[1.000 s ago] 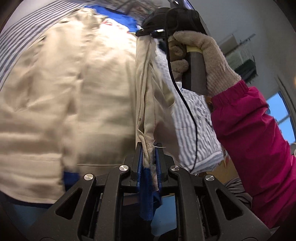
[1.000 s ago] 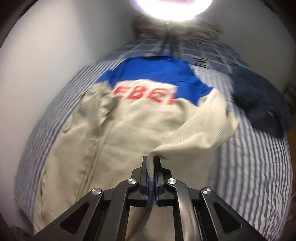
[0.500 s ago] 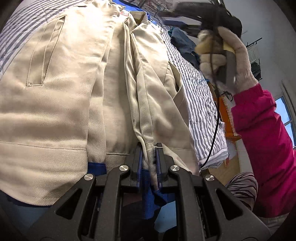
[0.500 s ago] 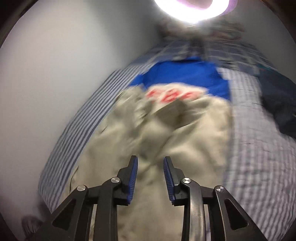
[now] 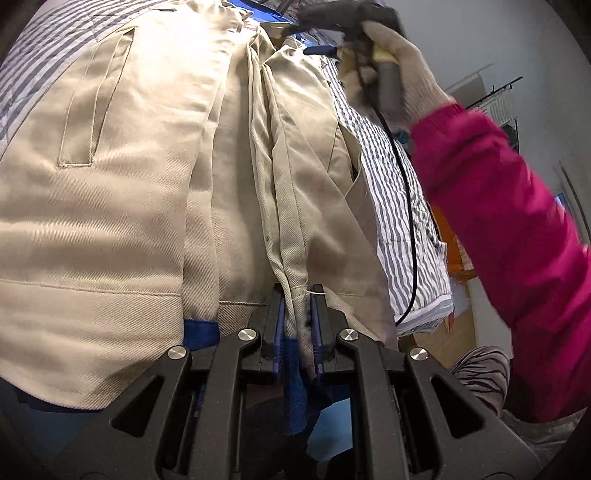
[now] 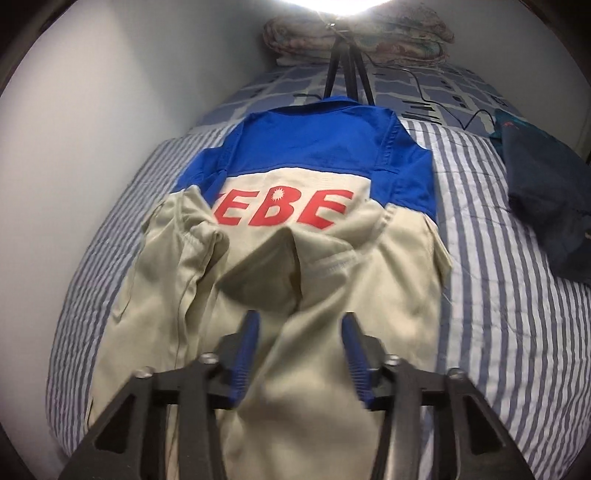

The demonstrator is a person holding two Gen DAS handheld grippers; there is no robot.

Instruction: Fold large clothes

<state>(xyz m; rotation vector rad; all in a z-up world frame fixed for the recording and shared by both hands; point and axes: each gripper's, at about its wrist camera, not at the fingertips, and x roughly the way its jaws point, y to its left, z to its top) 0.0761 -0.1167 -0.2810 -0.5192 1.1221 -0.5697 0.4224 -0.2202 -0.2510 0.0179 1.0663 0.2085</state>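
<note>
A large beige work jacket [image 6: 314, 295] with a blue yoke and red letters lies back-up on the striped bed, both sleeves folded over its back. My left gripper [image 5: 298, 295] is shut on the jacket's [image 5: 129, 206] bottom hem, near its blue lining. My right gripper [image 6: 300, 332] is open and empty, held above the jacket's lower back. In the left wrist view the right gripper [image 5: 314, 27] shows at the top, held by a gloved hand with a pink sleeve, over the far end of the jacket.
The bed has a blue-and-white striped sheet [image 6: 517, 332]. A dark blue garment [image 6: 546, 199] lies at its right edge. A black tripod [image 6: 345, 74] and folded quilts [image 6: 354, 37] stand at the head. A wall [image 6: 92, 110] runs along the left.
My right gripper has let go of the sleeve, opened wide and drawn back. The sleeve now lies across the jacket's back. My left gripper still holds the hem.
</note>
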